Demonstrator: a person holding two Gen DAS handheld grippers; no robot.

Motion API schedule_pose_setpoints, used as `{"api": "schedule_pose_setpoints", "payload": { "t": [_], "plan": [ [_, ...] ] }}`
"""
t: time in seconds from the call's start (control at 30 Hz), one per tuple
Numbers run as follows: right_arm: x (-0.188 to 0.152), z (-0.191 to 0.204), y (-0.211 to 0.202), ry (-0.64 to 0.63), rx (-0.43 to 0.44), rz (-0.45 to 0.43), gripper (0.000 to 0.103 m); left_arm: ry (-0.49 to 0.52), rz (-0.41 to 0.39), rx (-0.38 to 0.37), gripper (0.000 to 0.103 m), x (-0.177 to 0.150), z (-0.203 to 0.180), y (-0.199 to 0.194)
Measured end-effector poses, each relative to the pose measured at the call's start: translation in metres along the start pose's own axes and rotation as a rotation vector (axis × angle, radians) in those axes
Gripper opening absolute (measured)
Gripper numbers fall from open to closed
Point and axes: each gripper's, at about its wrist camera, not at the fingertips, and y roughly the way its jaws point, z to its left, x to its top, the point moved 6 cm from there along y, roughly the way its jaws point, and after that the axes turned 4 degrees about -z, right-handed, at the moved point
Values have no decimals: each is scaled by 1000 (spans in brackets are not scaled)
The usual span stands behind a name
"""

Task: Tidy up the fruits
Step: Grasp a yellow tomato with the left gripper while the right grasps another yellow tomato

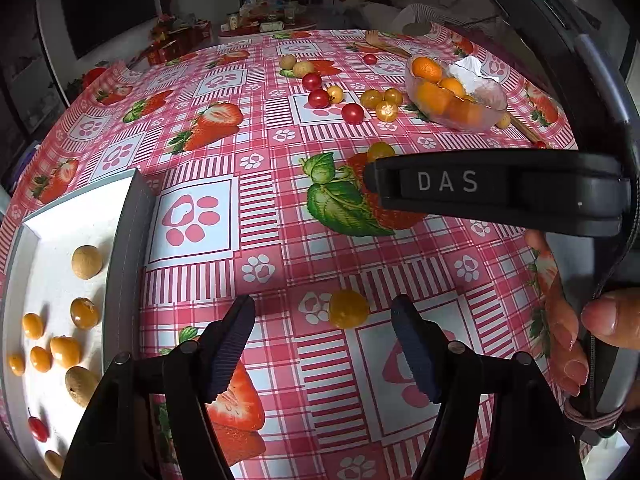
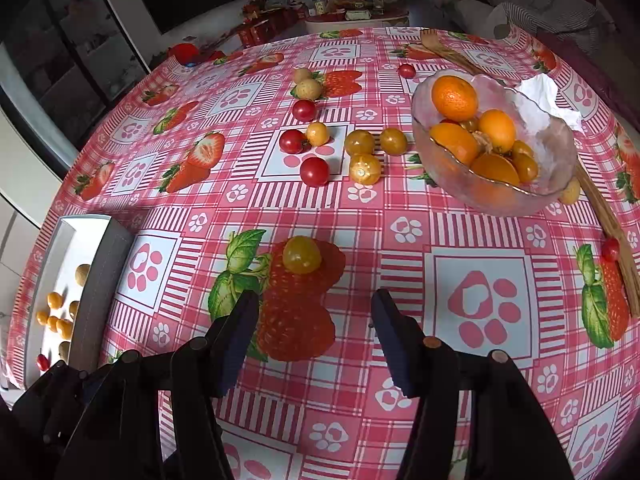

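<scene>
My left gripper (image 1: 322, 308) is open and low over the tablecloth. A yellow berry (image 1: 348, 309) lies on the cloth between its fingertips, with neither pad touching it. My right gripper (image 2: 316, 300) is open too, and a second yellow berry (image 2: 302, 255) sits just beyond its tips. On the left, a white tray (image 1: 80, 208) holds several small orange, brown and red fruits. A glass bowl (image 2: 552, 140) at the right holds oranges (image 2: 455, 92) and small yellow fruits.
Loose cherry tomatoes (image 2: 314, 171), yellow berries (image 2: 364, 168) and longans (image 2: 307, 89) lie mid-table. Wooden utensils (image 2: 608, 216) and a tissue (image 2: 548, 92) are beside the bowl. The right gripper's black housing (image 1: 500, 188), with a hand (image 1: 608, 316) on it, fills the right of the left wrist view.
</scene>
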Motion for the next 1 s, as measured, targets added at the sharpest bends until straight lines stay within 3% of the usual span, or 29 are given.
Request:
{"api": "schedule_pose_setpoints", "payload": {
  "t": [0.13,0.23,0.33,0.4,0.77,1.0],
  "plan": [
    [9,7,9,-36,-14,-15,58,-2,-3,9,64,0,-1,3],
    [11,9,12,-75,-55,-25,46,-3,-10,10,62,0,-2,3],
    [11,7,13,-104,-98,-33,28,-10,-16,13,44,1,-1,1],
    [11,3,11,-87,-79,-30,22,-15,-18,1,21,2,-1,1],
    [-16,-12,-33,-3,30,-44,19,-27,-25,-87,21,-7,-9,-18],
    [-32,-11,-59,-20,32,-62,19,-24,-46,-99,21,-15,-6,-38]
  ]
}}
